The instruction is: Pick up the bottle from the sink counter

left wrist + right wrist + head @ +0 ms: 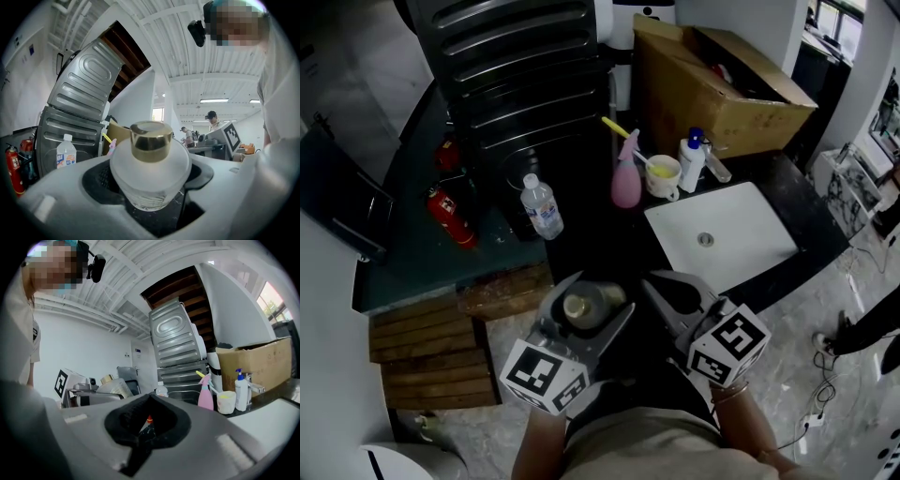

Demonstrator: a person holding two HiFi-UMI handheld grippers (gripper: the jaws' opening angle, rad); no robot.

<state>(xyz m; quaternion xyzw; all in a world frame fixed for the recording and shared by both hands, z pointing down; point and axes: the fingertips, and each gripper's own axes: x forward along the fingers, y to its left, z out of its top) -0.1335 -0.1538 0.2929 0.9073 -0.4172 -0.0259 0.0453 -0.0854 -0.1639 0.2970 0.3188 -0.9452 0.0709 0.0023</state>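
Note:
A squat frosted bottle [151,164] with a gold cap stands upright between the jaws of my left gripper [150,190], which is shut on its body. In the head view the same bottle [579,306] shows from above, held close to the person's body and off the dark sink counter [591,234]. My right gripper [673,292] hangs beside it to the right, jaws together with nothing between them. In the right gripper view the right gripper [148,422] is shut and empty, and the held bottle's gold cap [108,378] shows at the left.
On the counter stand a clear water bottle [542,206], a pink spray bottle [626,176], a cup [663,176] and a white pump bottle [692,161]. A white sink [741,246] is at right, a cardboard box [722,89] behind it. A red fire extinguisher [450,216] lies at left.

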